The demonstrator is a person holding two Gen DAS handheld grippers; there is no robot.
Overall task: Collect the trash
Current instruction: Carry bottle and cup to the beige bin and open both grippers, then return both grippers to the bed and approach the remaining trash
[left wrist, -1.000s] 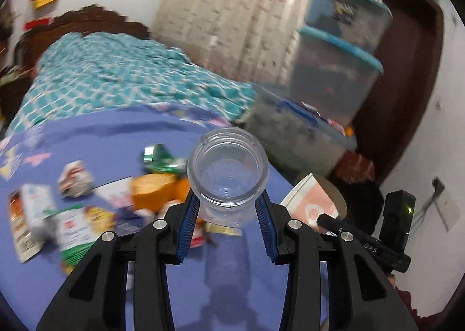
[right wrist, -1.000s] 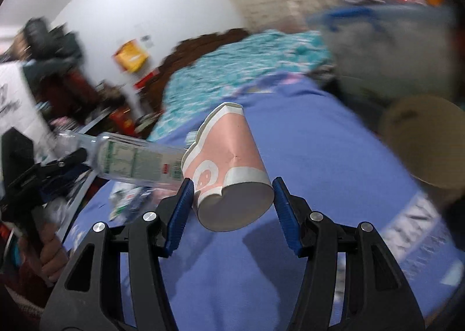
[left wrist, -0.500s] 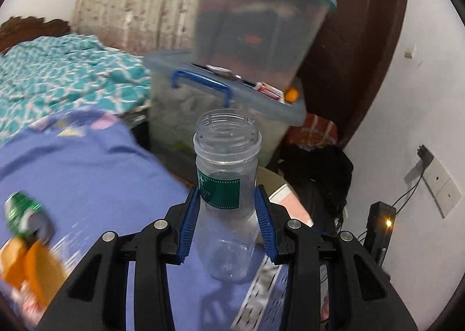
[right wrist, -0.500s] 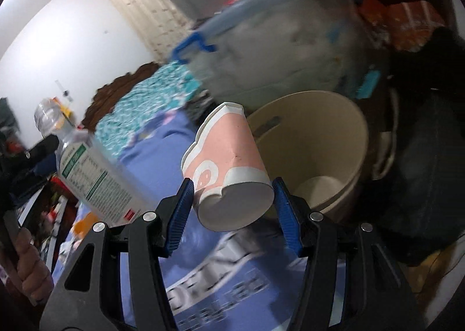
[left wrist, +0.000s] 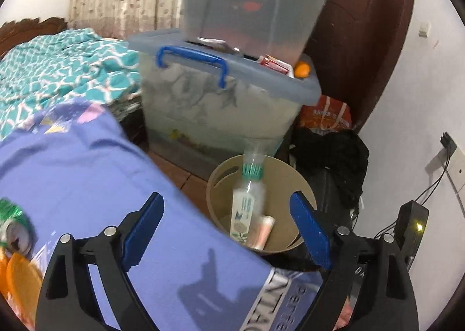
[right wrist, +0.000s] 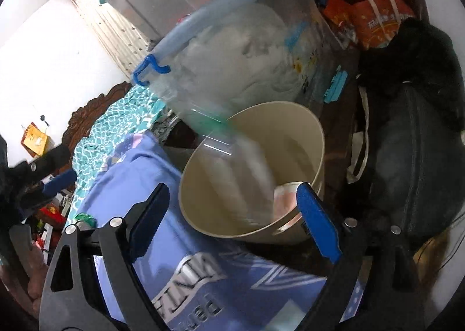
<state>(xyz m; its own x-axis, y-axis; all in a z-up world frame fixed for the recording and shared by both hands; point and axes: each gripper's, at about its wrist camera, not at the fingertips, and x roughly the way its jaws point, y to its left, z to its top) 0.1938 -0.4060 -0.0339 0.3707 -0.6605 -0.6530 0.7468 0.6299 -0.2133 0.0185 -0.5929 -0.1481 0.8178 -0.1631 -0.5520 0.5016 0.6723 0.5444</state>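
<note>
A beige trash bin [left wrist: 302, 182] stands on the floor beside the bed. A clear plastic bottle [left wrist: 248, 203] with a green label sits inside it, blurred by motion, next to a pink paper cup [left wrist: 263, 232]. My left gripper [left wrist: 226, 226] is open and empty above the bed's corner, near the bin. In the right wrist view the bin [right wrist: 316, 139] holds the blurred bottle [right wrist: 241, 174] and the cup [right wrist: 286, 197]. My right gripper [right wrist: 229, 220] is open and empty just in front of the bin.
A purple sheet [left wrist: 72, 168] covers the bed, with a crushed green can [left wrist: 13, 226] and orange wrappers [left wrist: 20, 275] at the left. Stacked clear storage boxes [left wrist: 221, 104] stand behind the bin. A black bag [left wrist: 334, 156] and a charger [left wrist: 411, 223] lie to the right.
Both grippers swung from the bed to the bin and opened. The bottle left my left gripper and the paper cup left my right; both are now in the bin.
</note>
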